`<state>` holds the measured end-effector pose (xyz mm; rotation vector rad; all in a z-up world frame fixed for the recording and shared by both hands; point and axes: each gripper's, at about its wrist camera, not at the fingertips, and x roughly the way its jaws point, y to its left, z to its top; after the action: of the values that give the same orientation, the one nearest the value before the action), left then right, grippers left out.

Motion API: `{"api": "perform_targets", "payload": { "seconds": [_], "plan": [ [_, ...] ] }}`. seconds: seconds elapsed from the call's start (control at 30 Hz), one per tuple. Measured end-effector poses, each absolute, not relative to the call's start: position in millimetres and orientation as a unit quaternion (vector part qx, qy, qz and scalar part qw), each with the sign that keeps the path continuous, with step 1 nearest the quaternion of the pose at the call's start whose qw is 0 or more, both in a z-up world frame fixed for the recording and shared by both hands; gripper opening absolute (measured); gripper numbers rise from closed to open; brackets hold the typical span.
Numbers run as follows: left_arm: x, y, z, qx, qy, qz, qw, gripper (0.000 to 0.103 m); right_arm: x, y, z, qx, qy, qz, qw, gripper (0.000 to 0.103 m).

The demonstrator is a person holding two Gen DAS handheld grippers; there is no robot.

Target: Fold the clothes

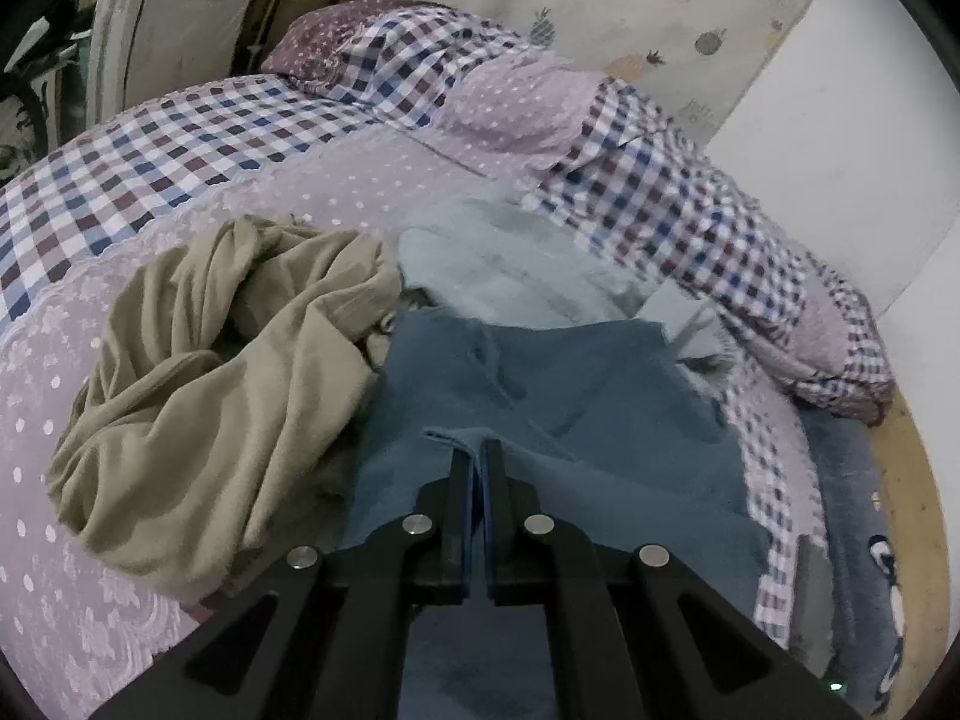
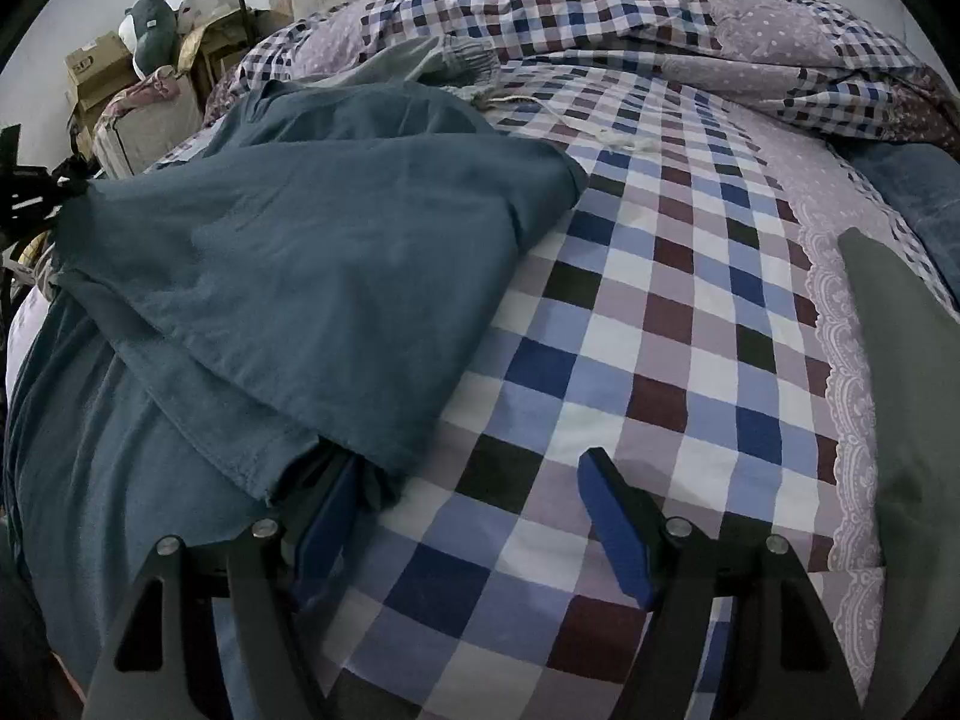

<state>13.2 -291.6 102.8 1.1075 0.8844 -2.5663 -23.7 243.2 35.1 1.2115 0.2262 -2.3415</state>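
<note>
Currently the left tool [image 1: 478, 450] is pressed together, pinching an edge of the teal garment [image 1: 540, 420], which lies on the bed [image 1: 150, 138] directly ahead of it. Right tool [image 2: 474, 492] is spread wide; its left finger [image 2: 327, 516] sits under the garment's hem, the other finger over bare checked bedding. From the right tool the garment runs up-left, so the left tool is nearer. A crumpled tan garment [image 1: 210, 372] lies left of the teal one. Fold stage unclear; lower cloth cut off.
</note>
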Motion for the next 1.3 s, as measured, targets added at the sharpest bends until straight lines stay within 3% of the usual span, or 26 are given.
{"api": "perform_targets", "payload": {
  "seconds": [0.13, 0.2, 0.27, 0.33, 0.87, 1.3],
  "plan": [
    [6, -300, 90, 0.378, 0.296, -0.87, 0.114, 0.008, -22, 244, 35, 0.445, 0.085, -0.857, 0.245, 0.077],
    [15, -307, 87, 0.367, 0.307, -0.87, 0.122, 0.024, -22, 245, 36, 0.446, 0.084, -0.857, 0.245, 0.078],
    [24, -315, 84, 0.357, 0.316, -0.87, 0.13, 0.052, -23, 246, 36, 0.447, 0.084, -0.856, 0.246, 0.078],
    [37, -318, 83, 0.35, 0.311, -0.873, 0.139, 0.059, -23, 247, 36, 0.448, 0.083, -0.856, 0.246, 0.078],
    [116, -262, 47, 0.347, 0.287, -0.889, 0.085, 0.06, -18, 254, 35, 0.456, 0.072, -0.852, 0.248, 0.079],
    [169, -255, 43, 0.341, 0.287, -0.888, 0.111, 0.06, -7, 271, 39, 0.457, 0.056, -0.859, 0.224, 0.079]
  ]
}}
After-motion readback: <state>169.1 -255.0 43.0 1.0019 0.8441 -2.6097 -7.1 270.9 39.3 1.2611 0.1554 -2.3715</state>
